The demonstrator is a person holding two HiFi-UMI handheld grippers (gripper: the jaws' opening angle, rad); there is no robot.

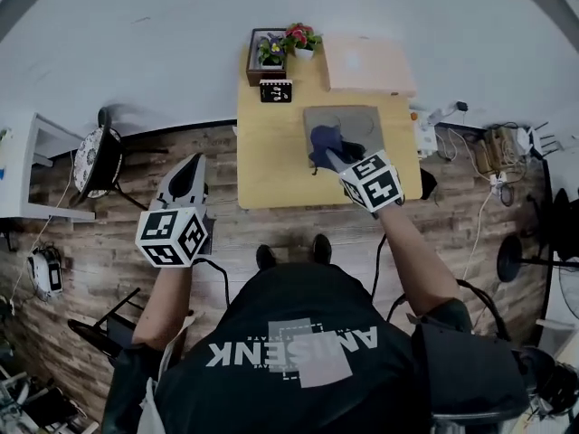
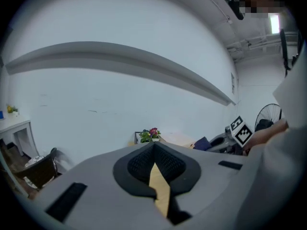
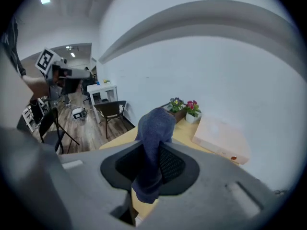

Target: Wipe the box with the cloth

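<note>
Right gripper view, cloth (image 3: pixel 154 128) pinched in gripper (image 3: pixel 149 169)

Black T-shirt (image 1: pixel 289 333), white print, black shoes (image 1: pixel 265 257); grey left gripper (image 1: pixel 188 164) and right gripper (image 1: pixel 331 157), black pads, white black-marker cubes (image 1: pixel 172 236).

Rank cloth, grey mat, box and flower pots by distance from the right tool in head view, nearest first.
1. The cloth, clamped in the right tool.
2. The grey mat, under the cloth, middle of the table.
3. The box, back right corner.
4. The flower pots, back edge, left of the box.
</note>
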